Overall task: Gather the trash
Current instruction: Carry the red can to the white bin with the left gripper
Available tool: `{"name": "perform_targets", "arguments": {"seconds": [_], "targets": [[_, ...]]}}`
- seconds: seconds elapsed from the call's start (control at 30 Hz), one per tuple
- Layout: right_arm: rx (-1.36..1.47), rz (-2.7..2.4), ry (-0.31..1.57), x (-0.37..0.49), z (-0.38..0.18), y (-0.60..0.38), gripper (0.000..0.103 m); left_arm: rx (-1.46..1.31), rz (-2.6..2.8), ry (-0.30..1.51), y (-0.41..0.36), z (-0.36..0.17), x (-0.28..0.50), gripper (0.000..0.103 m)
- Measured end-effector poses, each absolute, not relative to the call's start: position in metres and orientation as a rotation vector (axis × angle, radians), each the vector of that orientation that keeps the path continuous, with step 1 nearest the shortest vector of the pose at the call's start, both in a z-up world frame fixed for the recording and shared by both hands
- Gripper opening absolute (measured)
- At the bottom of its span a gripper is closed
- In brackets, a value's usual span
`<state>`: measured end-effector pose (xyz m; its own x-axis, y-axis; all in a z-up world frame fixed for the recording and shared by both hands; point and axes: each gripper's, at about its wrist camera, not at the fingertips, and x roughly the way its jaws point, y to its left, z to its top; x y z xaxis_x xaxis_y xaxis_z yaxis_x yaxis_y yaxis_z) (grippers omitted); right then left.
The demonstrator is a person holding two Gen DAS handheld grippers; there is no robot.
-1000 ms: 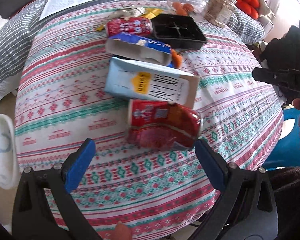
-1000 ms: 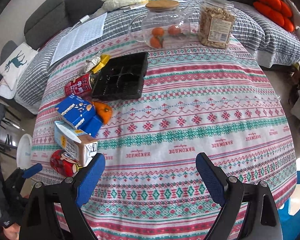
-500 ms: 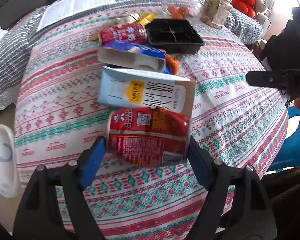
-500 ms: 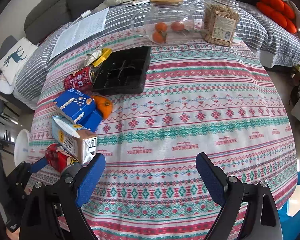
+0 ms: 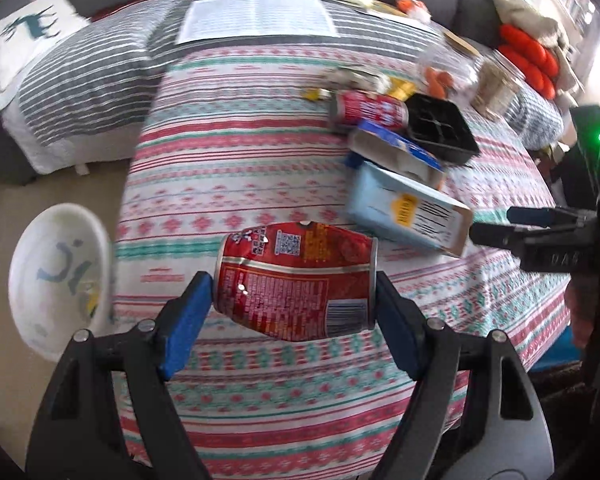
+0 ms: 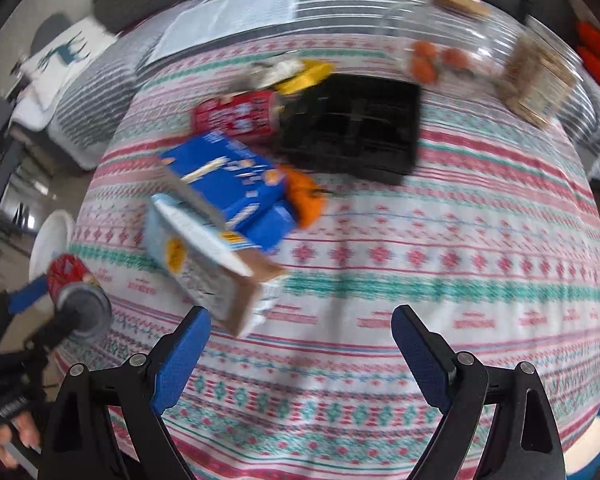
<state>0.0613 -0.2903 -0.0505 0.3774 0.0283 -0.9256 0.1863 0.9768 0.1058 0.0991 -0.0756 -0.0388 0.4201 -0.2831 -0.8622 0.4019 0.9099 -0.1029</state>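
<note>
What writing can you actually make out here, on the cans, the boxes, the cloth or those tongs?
"DA": the start of a marking on the black body of the right tongs; the rest is not legible.
Red can: a QR code, a barcode and small print, all too small to read.
Pale blue carton: yellow label and black characters, blurred.
Tablecloth: red words, blurred.
Printed sheet: too small to read.

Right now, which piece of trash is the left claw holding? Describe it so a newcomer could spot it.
Start at the round table's striped patterned cloth, then its near edge beside the white bin. There the left claw clamps a dented red drink can by its ends. Unlike the other red can by the black tray, it is lifted.
</note>
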Motion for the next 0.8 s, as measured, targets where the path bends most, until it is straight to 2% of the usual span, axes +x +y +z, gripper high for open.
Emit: {"name": "perform_targets", "arguments": {"seconds": [0.5,0.6,0.63,0.8], "targets": [[-0.112,-0.046,1.24,0.097,-0.083,-0.221,0.092,0.02,-0.334,1.049,-0.006,-0.03,0.108,0.08],[-0.151,-0.063,1.234,0.099,-0.085,-0.217,0.084,0.009,-0.324,1.048,0.002,-0.029,0.108,0.08],[-0.167,-0.073,1.23,0.099,-0.085,-0.214,0.07,0.001,-0.32,1.046,0.007,-0.028,0.108,0.08],[-0.185,-0.015,1.185,0.085,-0.066,-0.193,0.061,-0.038,-0.293,1.027,0.027,-0.022,0.109,0.08]]}}
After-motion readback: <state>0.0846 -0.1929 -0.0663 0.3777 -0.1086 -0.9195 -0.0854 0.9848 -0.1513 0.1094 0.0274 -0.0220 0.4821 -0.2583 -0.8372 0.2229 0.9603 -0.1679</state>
